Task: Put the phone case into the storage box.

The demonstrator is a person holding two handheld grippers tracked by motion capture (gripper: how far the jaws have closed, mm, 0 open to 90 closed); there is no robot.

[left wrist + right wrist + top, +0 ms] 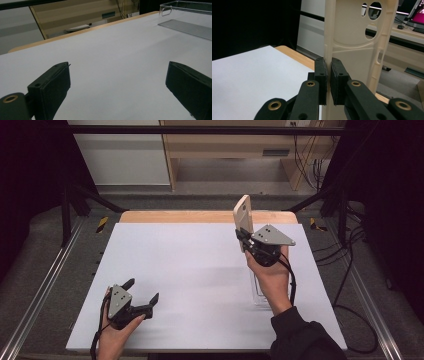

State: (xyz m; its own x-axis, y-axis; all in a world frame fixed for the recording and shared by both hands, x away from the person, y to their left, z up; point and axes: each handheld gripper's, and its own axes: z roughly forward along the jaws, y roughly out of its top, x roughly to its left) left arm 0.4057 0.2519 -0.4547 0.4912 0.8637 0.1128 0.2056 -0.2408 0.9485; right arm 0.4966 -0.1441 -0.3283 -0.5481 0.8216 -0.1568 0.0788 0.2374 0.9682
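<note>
Clear tray [260, 292] under phone case [242, 220].

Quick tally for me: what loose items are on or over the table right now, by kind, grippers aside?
Phone case, cream, held upright above the table in the right gripper: 1
Clear plastic bin, standing on the white table: 1
Total: 2

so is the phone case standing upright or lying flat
Upright: the phone case stands on end above the table, its edge pinched in the right gripper.
</note>
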